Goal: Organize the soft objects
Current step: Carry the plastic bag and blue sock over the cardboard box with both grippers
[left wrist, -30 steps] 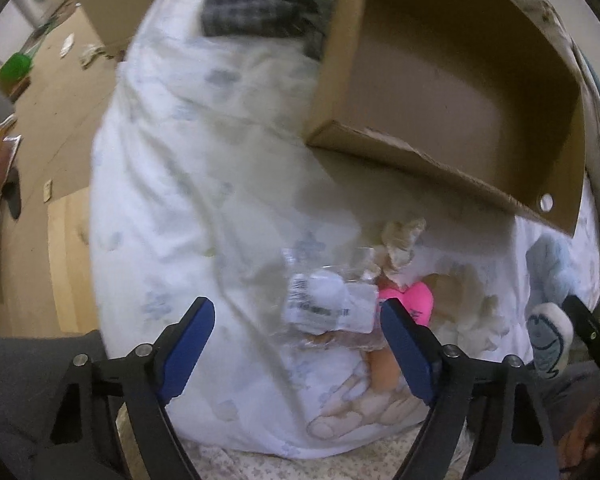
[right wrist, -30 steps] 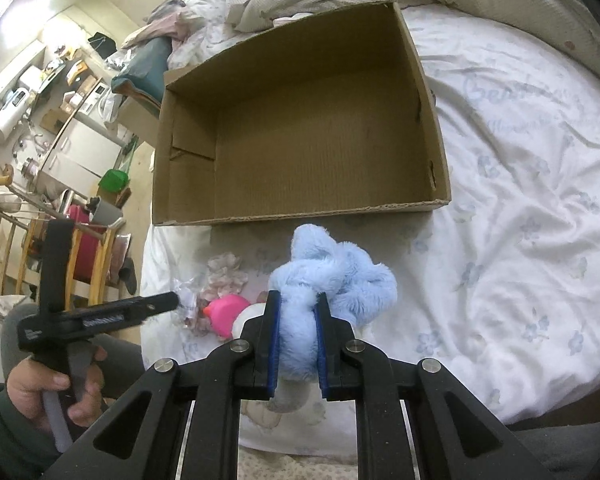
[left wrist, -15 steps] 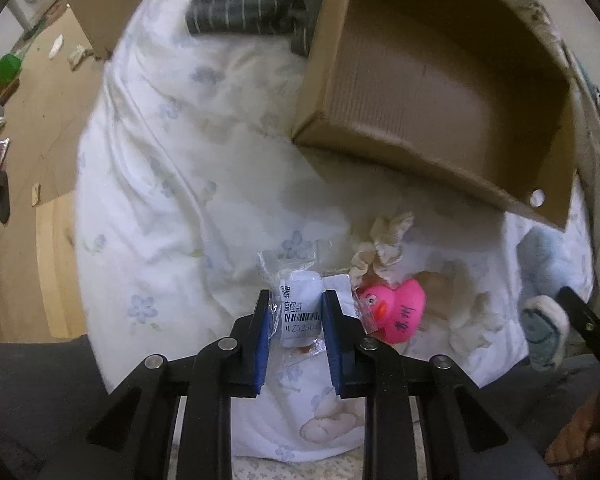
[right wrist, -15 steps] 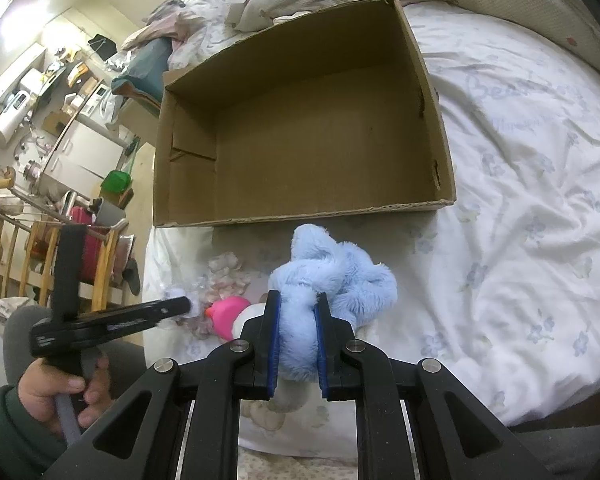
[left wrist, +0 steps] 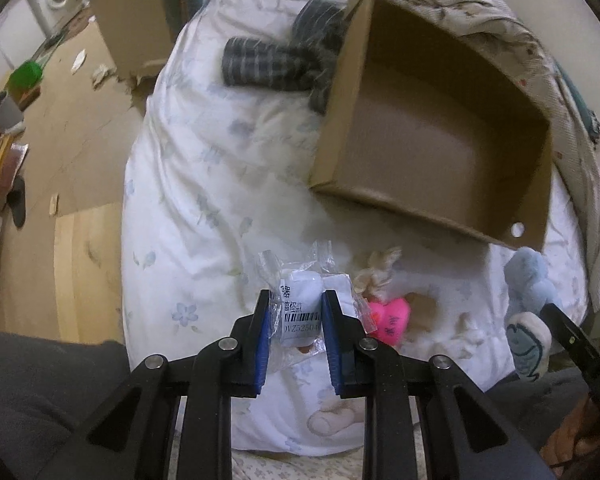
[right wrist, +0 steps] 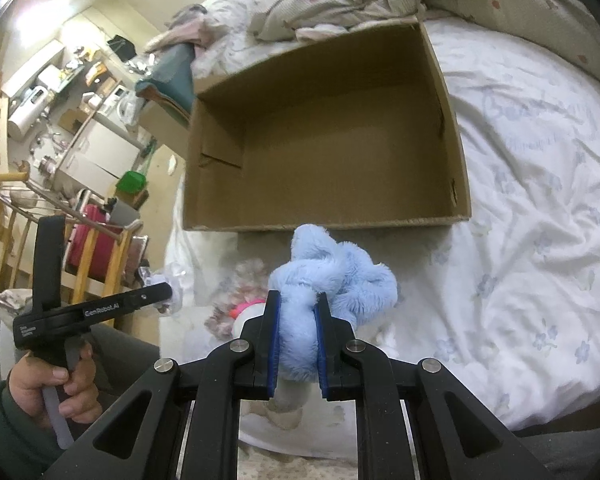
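Observation:
My left gripper is shut on a white soft item in a clear plastic bag with a barcode label, held above the bed. My right gripper is shut on a light blue plush toy, held in front of the near wall of an open cardboard box. The box is empty and lies on the white floral duvet. A pink heart-shaped toy and a cream fluffy item lie on the duvet below the box. The blue plush shows at the right in the left wrist view.
A grey striped garment lies on the bed left of the box. A crumpled beige blanket lies behind the box. The left gripper and the hand holding it show at the left in the right wrist view. Wooden floor and clutter lie left of the bed.
My left gripper closed on the bagged white item and lifted it off the duvet. My right gripper kept hold of the blue plush and moved slightly toward the box.

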Demonstrator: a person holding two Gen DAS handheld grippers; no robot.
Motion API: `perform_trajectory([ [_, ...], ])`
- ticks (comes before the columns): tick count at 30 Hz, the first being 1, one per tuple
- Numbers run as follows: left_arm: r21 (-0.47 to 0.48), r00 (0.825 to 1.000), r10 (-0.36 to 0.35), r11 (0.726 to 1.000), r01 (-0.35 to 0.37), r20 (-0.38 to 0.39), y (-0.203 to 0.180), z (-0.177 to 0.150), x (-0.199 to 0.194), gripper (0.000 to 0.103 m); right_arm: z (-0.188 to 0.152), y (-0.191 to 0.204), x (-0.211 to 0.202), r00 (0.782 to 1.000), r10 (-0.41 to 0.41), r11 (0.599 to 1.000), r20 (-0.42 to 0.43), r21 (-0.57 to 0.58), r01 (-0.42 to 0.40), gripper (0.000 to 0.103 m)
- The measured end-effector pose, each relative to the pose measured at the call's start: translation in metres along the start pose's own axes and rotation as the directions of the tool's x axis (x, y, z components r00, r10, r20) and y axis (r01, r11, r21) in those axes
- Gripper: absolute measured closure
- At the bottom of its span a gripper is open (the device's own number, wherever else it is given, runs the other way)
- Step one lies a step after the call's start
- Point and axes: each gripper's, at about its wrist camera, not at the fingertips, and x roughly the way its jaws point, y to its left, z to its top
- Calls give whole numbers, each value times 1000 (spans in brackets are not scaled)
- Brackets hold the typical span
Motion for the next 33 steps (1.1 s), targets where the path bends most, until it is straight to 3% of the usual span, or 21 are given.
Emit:
perform_trajectory([
  [7, 56, 996, -28, 998, 24, 79, -25, 27, -32, 81, 25, 11, -23, 998, 15, 999, 69, -31, -13, 87],
  [13, 125, 992, -26, 992, 10, 126, -51, 62, -37, 81, 58, 12, -26, 993, 1, 999, 114, -54, 5, 87],
  [22, 179, 991, -14, 984, -11, 135, -78, 104, -7, 81, 103, -9, 1, 988, -29, 999, 152, -28, 34, 87],
  [27, 207, 989, -2, 978, -29, 149, -84, 114, 17, 81, 105, -21, 27, 991, -50, 999, 126, 3, 50, 87],
  [31, 184, 997, -37, 983, 24, 67, -82, 118, 40, 81, 104, -22, 47, 993, -77, 997, 91, -14, 79, 87],
  [33, 207, 996, -27, 978, 9, 85, -86, 119, 42, 81, 104, -20, 56, 994, -87, 995, 70, -32, 90, 87],
])
